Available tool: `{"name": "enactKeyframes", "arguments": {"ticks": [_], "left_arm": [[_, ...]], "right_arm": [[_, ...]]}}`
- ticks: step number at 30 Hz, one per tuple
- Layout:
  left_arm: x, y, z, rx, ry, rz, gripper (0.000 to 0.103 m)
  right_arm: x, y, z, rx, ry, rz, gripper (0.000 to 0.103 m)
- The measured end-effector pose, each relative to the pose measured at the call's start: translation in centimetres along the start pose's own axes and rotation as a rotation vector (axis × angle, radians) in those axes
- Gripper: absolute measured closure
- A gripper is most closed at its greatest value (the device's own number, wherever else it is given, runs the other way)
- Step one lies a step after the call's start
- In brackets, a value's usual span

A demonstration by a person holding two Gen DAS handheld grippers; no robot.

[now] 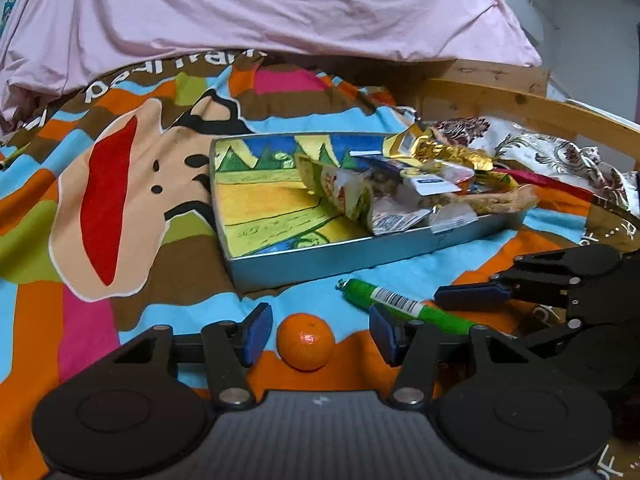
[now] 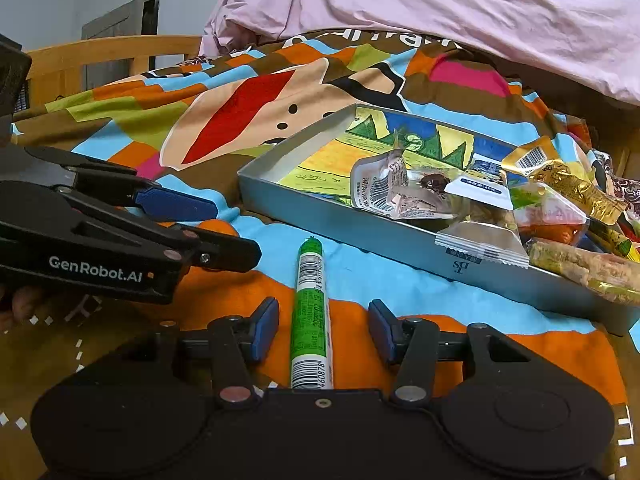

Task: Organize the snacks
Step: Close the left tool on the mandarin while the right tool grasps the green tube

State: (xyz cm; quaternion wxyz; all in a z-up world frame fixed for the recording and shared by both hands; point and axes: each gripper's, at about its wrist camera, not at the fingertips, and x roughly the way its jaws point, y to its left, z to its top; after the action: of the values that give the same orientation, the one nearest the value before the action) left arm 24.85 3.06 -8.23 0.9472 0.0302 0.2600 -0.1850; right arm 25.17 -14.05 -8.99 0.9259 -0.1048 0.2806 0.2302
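Note:
A small orange mandarin [image 1: 306, 340] lies on the colourful blanket between the blue pads of my left gripper [image 1: 320, 334], which is open, with a gap on each side of the fruit. A green sausage stick [image 2: 311, 312] with barcodes lies lengthwise between the pads of my right gripper [image 2: 323, 326], also open and not touching it. The stick [image 1: 400, 304] lies just right of the mandarin. Beyond both stands a shallow metal tin [image 1: 320, 256] [image 2: 360, 232] with a painted inside. Several snack packets [image 1: 400, 196] [image 2: 472, 200] are heaped in its right part.
A pink duvet [image 1: 280, 4] is bunched up behind the tin. A wooden bed rail [image 1: 520, 104] [image 2: 112, 48] runs along the far side. A floral foil bag [image 1: 560, 152] lies right of the tin. The left gripper's fingers [image 2: 176, 204] reach in beside the stick.

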Motion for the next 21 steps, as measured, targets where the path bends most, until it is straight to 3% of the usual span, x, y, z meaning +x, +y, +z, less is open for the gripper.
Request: {"name": "enactKeyframes", "arguments": {"ticks": [10,13,17,21], "left_arm": [[-0.7,-0.7,0.1,0.049,-0.068,-0.033,0.045],[0.2,-1.0,0.3,0.053,-0.011,0.003,0.045],[0.6,0.2,0.2,-0.015,0.018,0.015,0.041],[1.6,0.6,0.0,-0.039,0.095,0.017,0.039]], "right_arm": [[0.0,0.0,0.0,-0.001,0.001,-0.001,0.051],[0.0,0.0,0.0,-0.003,0.0,-0.002,0.051],[0.0,0.1,0.0,-0.004,0.0,-0.003,0.051],[0.0,0.3,-0.1,-0.021,-0.001,-0.016,0.051]]}}
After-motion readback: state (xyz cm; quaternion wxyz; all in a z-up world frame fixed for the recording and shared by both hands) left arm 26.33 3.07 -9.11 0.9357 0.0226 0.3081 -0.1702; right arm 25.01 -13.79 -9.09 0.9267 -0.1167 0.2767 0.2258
